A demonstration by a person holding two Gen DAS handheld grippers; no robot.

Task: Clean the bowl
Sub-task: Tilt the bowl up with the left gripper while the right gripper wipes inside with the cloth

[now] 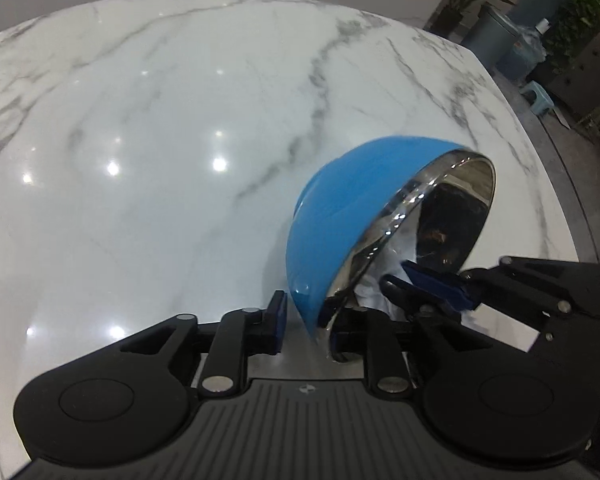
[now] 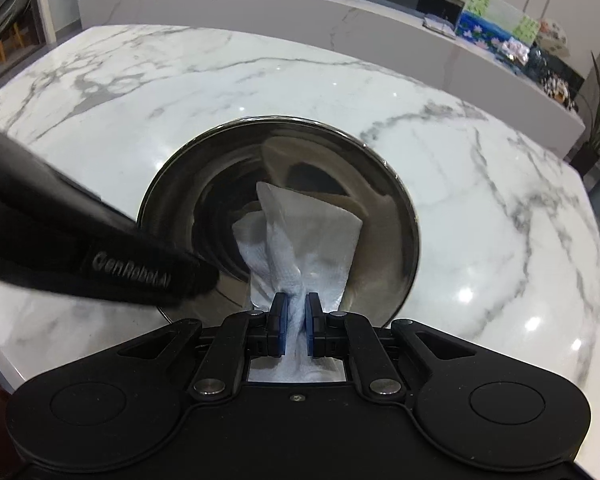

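Note:
A bowl (image 1: 356, 200), blue outside and shiny steel inside, is held tilted on its side above the marble table (image 1: 160, 120). My left gripper (image 1: 306, 320) is shut on the bowl's near rim. In the right wrist view the bowl's steel inside (image 2: 220, 208) faces the camera. My right gripper (image 2: 296, 320) is shut on a crumpled white paper towel (image 2: 304, 236) that reaches into the bowl. In the left wrist view the right gripper (image 1: 432, 284) comes in from the right at the bowl's mouth.
The left gripper's black body (image 2: 80, 248) crosses the right wrist view from the left. A white counter (image 2: 340, 28) with boxes and clutter runs behind the table. Potted plants (image 1: 580, 12), a bin (image 1: 496, 36) and a small stool (image 1: 538, 96) stand beyond the table's right edge.

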